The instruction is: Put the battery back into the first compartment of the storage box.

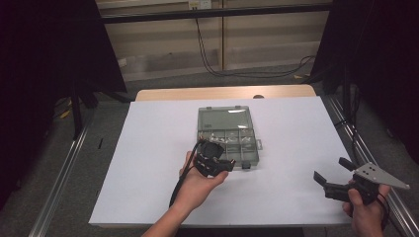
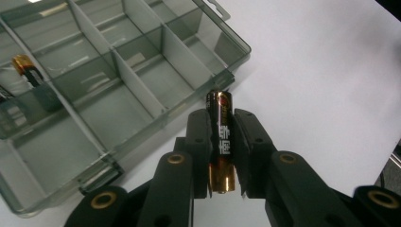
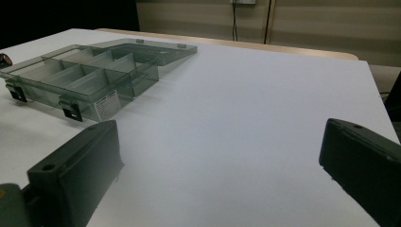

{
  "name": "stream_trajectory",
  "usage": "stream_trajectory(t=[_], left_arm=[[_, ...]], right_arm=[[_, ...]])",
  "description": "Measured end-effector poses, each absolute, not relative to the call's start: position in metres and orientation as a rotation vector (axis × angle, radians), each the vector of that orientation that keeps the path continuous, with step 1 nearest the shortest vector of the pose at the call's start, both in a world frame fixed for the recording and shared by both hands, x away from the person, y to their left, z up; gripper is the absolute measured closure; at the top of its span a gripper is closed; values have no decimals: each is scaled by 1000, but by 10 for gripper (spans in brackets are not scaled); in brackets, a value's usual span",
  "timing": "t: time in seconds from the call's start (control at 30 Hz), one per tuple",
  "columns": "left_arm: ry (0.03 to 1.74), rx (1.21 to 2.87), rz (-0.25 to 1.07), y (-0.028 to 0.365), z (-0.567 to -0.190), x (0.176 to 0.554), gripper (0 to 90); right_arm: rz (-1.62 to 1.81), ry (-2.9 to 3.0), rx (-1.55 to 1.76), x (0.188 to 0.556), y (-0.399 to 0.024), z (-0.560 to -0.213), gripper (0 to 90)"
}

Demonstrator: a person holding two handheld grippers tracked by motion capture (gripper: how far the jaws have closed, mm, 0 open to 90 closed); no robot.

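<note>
A clear grey compartment box (image 1: 229,140) lies open in the middle of the white sheet, its lid folded back. My left gripper (image 1: 230,165) hovers at the box's near edge, shut on a black and gold battery (image 2: 221,142) that stands lengthwise between the pads. The battery's tip points at the box's front right corner (image 2: 227,78). Another battery (image 2: 24,67) lies in a compartment at the far left of the left gripper view. My right gripper (image 1: 331,171) rests near the table's right front edge, jaws wide apart and nothing between them. The box (image 3: 90,75) sits far left in the right gripper view.
The white sheet (image 1: 148,148) covers most of the wooden table (image 1: 168,93). Metal rails (image 1: 64,168) run along both sides of the table. Cables hang against the back wall (image 1: 207,54). Small items lie in the box's middle row (image 1: 217,138).
</note>
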State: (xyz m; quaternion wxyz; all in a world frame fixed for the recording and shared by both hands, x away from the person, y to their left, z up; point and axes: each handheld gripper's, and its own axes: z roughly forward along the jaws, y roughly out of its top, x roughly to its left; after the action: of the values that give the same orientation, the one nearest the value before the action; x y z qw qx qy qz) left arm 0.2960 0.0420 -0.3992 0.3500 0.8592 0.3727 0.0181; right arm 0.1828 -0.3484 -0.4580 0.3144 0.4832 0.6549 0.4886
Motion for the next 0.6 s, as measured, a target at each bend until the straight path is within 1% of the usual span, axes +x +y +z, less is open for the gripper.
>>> stream_trajectory(t=[0.3, 0.6], left_arm=[[1000, 2189, 80, 51, -392, 307, 773], [1023, 2188, 94, 58, -392, 315, 773]], right_arm=[[1285, 1727, 1272, 183, -348, -458, 0], [1286, 1730, 1277, 183, -348, -458, 0]])
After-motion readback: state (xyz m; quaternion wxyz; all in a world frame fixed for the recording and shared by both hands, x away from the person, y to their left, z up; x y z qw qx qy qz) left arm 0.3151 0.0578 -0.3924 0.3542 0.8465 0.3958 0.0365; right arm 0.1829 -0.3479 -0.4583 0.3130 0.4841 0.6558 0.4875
